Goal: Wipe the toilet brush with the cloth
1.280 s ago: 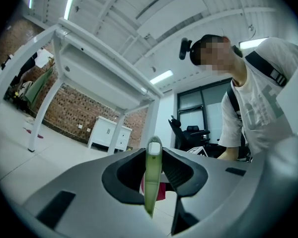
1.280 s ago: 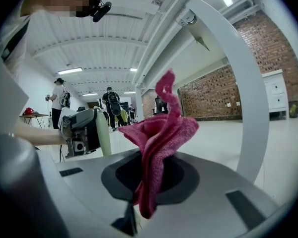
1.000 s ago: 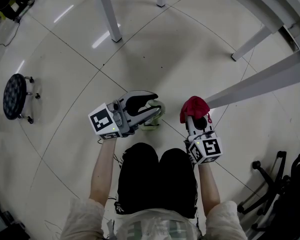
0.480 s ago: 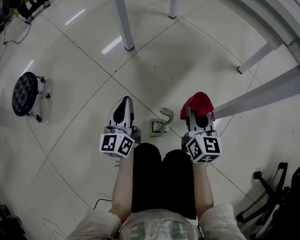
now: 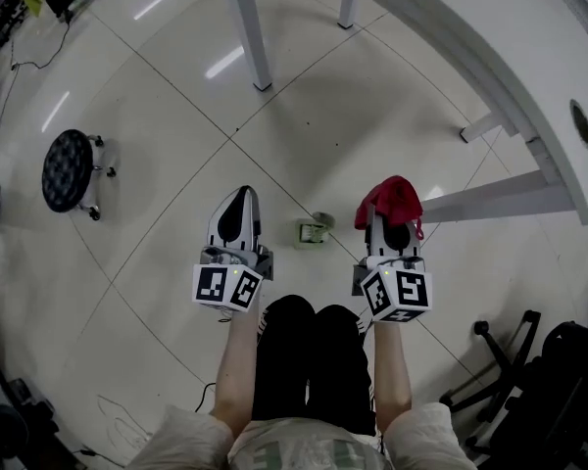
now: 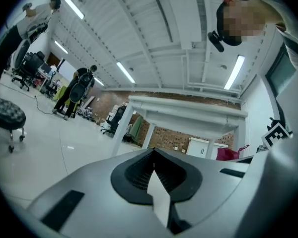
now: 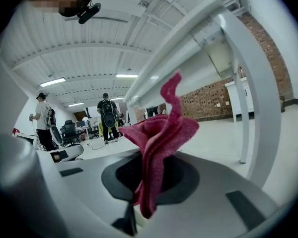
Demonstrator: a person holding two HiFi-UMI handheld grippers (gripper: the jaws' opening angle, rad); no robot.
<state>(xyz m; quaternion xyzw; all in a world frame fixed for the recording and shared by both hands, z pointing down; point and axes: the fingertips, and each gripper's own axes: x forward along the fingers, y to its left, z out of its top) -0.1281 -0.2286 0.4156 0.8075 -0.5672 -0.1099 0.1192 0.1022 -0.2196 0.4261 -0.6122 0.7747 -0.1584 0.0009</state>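
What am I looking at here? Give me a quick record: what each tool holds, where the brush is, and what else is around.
left gripper: shut, empty
right gripper: shut on a red cloth
brush: on the floor, seen between the two grippers, touched by neither
table: white, ahead to the right
stool: on the floor, off to the left

Open-plan office or lab, white desks, office chairs, brick wall, strip lights

Open floor ahead; table legs (white) beyond; stool well left.
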